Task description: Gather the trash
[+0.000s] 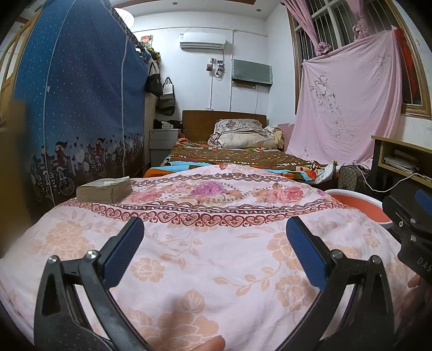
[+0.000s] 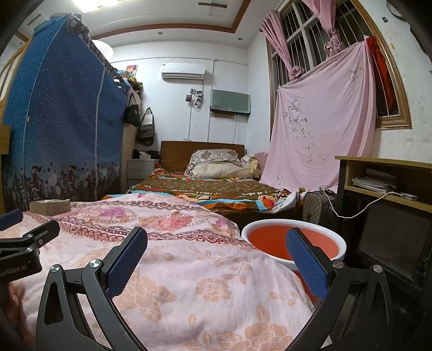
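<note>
Brightness: evenly lit, colours clear, no harsh shadows.
Source: a ceiling lamp [image 2: 89, 4] above the blue wardrobe [image 2: 59, 129], blown out to white glare.
Shadow: dim under the desk [image 2: 383, 172].
Distortion: strong fisheye; the wardrobe and window [image 1: 351, 29] bow, corners go black.
Blur: a brown smear left of the wardrobe, soft near edges.

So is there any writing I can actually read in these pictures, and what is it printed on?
"GenRobot.AI", first letter cut off at the picture's edge: on the black body of the left gripper, seen from the right wrist.
"DAS", cut off at the edge: on the black body of the right gripper, seen from the left wrist.
Pale lettering on the brown bedspread: too blurred to read.
Air conditioner badge: too small to read.
</note>
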